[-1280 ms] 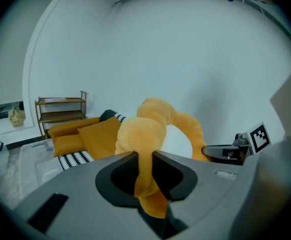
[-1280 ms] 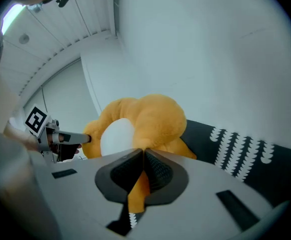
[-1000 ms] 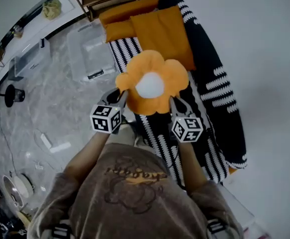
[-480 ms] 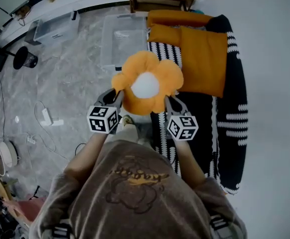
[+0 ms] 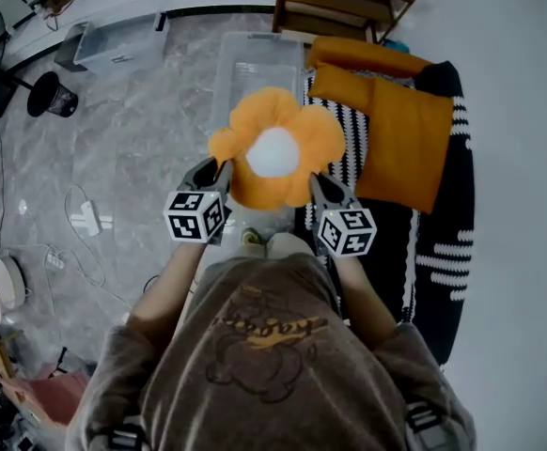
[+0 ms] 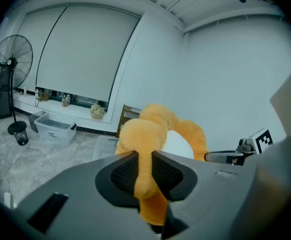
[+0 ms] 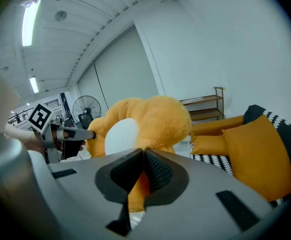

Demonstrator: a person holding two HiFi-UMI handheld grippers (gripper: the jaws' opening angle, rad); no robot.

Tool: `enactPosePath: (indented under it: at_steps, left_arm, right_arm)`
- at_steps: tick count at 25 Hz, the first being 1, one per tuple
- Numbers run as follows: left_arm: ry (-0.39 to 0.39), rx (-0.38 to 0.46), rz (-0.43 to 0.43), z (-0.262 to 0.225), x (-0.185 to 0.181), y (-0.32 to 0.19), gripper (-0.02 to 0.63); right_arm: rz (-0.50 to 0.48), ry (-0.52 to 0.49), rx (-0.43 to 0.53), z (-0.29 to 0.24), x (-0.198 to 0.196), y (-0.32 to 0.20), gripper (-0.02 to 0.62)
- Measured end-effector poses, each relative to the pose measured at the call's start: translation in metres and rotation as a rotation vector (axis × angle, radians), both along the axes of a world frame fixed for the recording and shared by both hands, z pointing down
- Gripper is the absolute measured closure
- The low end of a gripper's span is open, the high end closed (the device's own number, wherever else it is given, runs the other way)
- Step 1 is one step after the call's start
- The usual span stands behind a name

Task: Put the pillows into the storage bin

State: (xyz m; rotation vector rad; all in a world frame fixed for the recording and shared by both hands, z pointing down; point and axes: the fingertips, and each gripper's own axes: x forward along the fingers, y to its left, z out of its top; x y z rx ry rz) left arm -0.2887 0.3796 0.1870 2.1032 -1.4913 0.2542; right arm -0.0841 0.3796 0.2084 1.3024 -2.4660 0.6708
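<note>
The left gripper (image 5: 215,169) and right gripper (image 5: 315,180) each pinch a petal of the pillow (image 5: 275,153), spreading it mid-frame, seemingly over the bin (image 5: 255,59) for dropping.

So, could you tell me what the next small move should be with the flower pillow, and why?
Probably lower it straight down. Both the left tongs and right tongs pinch the flower pillow by its edges, and it appears to hang above the storage bin, so lowering before letting go seems right.

No legible txt. Shirt (image 5: 269,332) print unreadable; clear bin (image 5: 123,40) label too small. L cube (image 5: 196,216), R cube (image 5: 347,232): sq markers only.
</note>
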Motion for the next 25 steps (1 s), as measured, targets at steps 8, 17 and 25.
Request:
enactPosePath:
  at_steps: [8, 17, 25]
  left_arm:
    - [0.034, -0.03, -0.043, 0.021, -0.031, -0.073, 0.538]
    - [0.036, -0.095, -0.109, 0.043, -0.041, -0.205, 0.538]
    - [0.014, -0.146, -0.167, 0.088, -0.058, -0.304, 0.538]
  right_arm:
    - [-0.02, 0.012, -0.014, 0.014, -0.031, -0.083, 0.584]
    - [-0.087, 0.019, -0.06, 0.037, -0.042, -0.227, 0.584]
    - [-0.152, 0.031, -0.13, 0.083, -0.061, -0.334, 0.584]
